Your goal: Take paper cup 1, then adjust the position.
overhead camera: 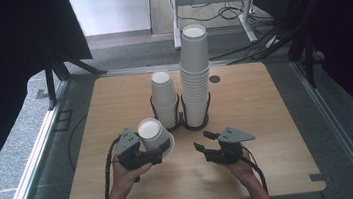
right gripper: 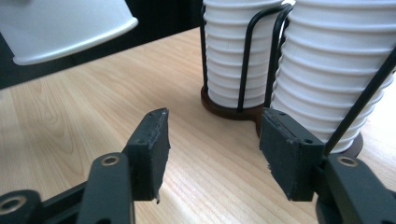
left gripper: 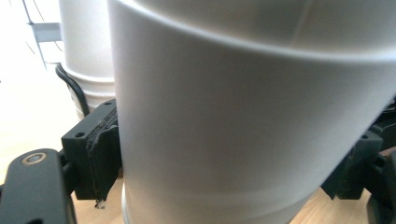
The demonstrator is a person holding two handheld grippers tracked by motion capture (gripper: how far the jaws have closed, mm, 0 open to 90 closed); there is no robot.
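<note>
Scene: a wooden tabletop [overhead camera: 247, 116] seen from above, a person's forearms entering from the bottom edge.
Left claw [overhead camera: 162, 149]: closed on a single white paper cup [overhead camera: 152, 134], pads pressing its sides; the cup is tilted, mouth up, held just above the tabletop, in front of the shorter stack.
Right claw [overhead camera: 200, 142]: jaws parted, nothing between them, low over bare wood to the right of the held cup and apart from it.
Cup stacks: a shorter stack of paper cups [overhead camera: 164, 98] and a taller stack [overhead camera: 195, 72] stand side by side in a black wire holder [overhead camera: 183, 121] near the middle of the tabletop.
Right claw aim: toward the bases of the stacks [right gripper: 233, 56].
</note>
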